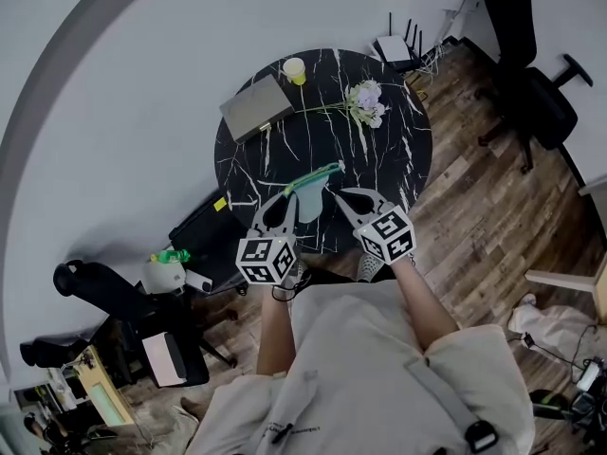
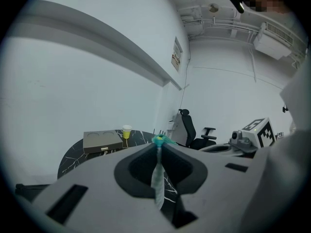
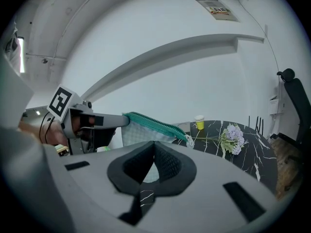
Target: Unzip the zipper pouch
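A pale mesh zipper pouch [image 1: 309, 201] with a teal zipper [image 3: 151, 122] hangs in the air over the near edge of the black marble table [image 1: 379, 150]. My left gripper [image 1: 286, 193] is shut on the pouch's left zipper corner [image 2: 158, 141], and the pouch body hangs edge-on between its jaws. My right gripper [image 1: 331, 192] has its jaws closed, with the tips meeting on the pouch's cloth [image 3: 141, 136] just below the zipper. The zipper pull [image 3: 189, 141] dangles at the zipper's far right end, clear of both grippers.
On the table lie a grey flat case [image 1: 256, 107], a yellow cup [image 1: 295, 69] and a sprig of pale flowers [image 1: 366, 102]. Black office chairs stand at the lower left [image 1: 104, 301] and the upper right [image 1: 531, 74]. A wall runs along the left.
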A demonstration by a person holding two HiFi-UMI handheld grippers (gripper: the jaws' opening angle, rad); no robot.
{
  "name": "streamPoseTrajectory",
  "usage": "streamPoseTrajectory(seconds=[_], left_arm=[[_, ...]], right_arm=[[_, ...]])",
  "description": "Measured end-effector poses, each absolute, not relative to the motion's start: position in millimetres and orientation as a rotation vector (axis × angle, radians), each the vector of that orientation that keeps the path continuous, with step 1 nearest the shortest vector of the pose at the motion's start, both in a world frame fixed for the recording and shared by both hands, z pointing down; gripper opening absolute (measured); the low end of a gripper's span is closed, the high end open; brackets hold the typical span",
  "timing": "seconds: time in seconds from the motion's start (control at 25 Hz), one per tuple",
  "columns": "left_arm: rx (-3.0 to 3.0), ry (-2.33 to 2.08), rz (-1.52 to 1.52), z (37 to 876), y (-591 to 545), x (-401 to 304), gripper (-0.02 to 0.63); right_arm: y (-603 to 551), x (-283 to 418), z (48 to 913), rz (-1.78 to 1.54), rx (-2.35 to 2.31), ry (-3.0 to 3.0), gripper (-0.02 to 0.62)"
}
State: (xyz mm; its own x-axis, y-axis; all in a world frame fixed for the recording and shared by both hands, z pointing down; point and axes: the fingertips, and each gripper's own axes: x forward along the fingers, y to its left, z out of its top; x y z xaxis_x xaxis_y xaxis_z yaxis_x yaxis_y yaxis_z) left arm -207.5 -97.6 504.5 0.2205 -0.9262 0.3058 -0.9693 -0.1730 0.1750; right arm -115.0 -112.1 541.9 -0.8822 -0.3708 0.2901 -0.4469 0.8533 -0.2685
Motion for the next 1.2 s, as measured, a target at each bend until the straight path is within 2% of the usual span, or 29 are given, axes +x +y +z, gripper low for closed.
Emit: streamPoseTrajectory(seconds=[1.2], left_arm=[[2.195, -1.719, 0.189, 507.1, -92.8, -198.6, 0.046]], right_arm=[[-117.1, -99.8, 546.5, 0.465, 0.689, -2.77, 0.006]])
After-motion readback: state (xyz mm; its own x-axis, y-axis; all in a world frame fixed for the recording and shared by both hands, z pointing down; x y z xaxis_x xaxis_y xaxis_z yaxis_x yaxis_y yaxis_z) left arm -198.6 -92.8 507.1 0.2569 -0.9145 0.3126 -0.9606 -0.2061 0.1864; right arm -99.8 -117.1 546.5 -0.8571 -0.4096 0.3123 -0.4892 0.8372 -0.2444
